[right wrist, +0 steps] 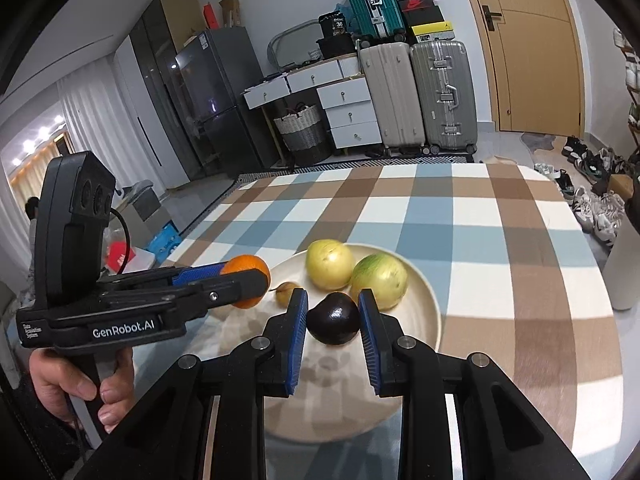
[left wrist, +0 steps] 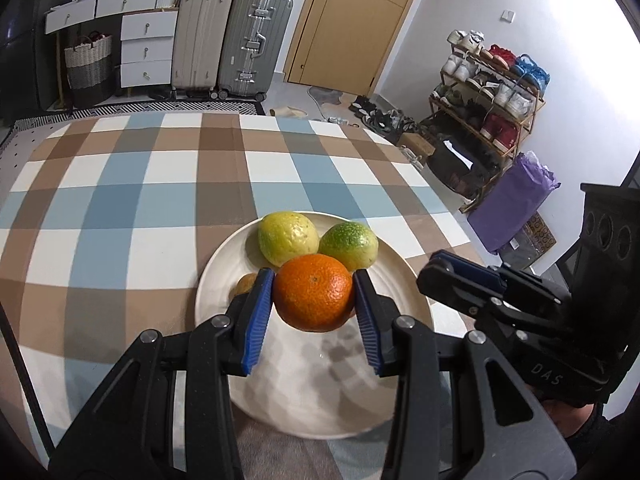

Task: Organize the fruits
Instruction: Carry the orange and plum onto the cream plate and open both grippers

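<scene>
A cream plate [left wrist: 400,280] [right wrist: 420,300] sits on the checked tablecloth. On it lie a yellow fruit [left wrist: 287,237] [right wrist: 330,264], a green-yellow fruit [left wrist: 349,245] [right wrist: 380,280] and a small brown fruit [left wrist: 245,283] [right wrist: 285,292]. My left gripper [left wrist: 314,294] [right wrist: 240,280] is shut on an orange [left wrist: 314,292] [right wrist: 246,266], held over the plate. My right gripper [right wrist: 333,314] is shut on a dark avocado [right wrist: 334,318], held over the plate; it also shows in the left wrist view [left wrist: 460,276], where the avocado is hidden.
The table [left wrist: 140,200] [right wrist: 500,240] is covered by a blue, brown and white checked cloth. A white cylinder [right wrist: 624,268] stands at its right edge. Suitcases [left wrist: 232,40], drawers [left wrist: 148,48], a shoe rack [left wrist: 488,92] and a purple bag [left wrist: 512,204] stand beyond.
</scene>
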`<state>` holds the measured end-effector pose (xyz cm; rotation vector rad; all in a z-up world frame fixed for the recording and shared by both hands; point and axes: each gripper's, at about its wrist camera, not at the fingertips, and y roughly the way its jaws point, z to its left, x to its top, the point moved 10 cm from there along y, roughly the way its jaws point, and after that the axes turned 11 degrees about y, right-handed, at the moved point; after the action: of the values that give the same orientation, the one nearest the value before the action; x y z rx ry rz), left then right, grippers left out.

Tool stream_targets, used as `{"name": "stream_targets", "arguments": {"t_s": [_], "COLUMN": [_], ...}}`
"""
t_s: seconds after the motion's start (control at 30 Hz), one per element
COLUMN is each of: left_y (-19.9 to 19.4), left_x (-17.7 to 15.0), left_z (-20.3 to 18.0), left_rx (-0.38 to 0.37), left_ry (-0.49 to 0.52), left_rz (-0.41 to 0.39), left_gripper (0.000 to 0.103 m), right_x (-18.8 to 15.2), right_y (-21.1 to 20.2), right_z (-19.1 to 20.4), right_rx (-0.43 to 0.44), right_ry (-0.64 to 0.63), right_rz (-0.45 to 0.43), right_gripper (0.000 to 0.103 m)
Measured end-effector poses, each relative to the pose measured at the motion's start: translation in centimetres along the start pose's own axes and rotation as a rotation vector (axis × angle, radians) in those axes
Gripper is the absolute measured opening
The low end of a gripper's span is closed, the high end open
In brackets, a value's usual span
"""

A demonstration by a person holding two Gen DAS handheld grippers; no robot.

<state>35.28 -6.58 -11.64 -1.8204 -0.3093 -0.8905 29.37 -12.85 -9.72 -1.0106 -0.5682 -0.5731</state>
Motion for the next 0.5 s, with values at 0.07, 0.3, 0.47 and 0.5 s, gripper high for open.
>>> {"name": "stream_targets", "arguments": {"t_s": [0.07, 0.3, 0.47, 0.5], "left_y": [1.1, 3.2, 3.9, 4.2], "left_x": [0.0, -0.3, -0.5, -0.6], "left_z": [0.3, 0.3, 0.5, 0.6], "left_rx": [0.016, 0.022, 0.031, 0.030], "left_ry": [-0.002, -0.009, -0.006, -0.009], "left_rz": [0.015, 0.035, 0.046, 0.053], "left_gripper": [0.037, 0.037, 0.037, 0.037], "right_x": [0.2, -0.4, -0.8, -0.9], "right_y": [0.7, 2.6, 3.6, 3.7], "right_z": [-0.5, -2.4, -2.8, -2.8], "right_rx": [-0.013, -0.022, -0.023, -0.027], "right_ry": [-0.006, 0.040, 0.047, 0.044], "right_rz": [0.001, 0.030, 0.056, 0.060], "right_gripper": [0.026, 0.026, 0.026, 0.026]}}
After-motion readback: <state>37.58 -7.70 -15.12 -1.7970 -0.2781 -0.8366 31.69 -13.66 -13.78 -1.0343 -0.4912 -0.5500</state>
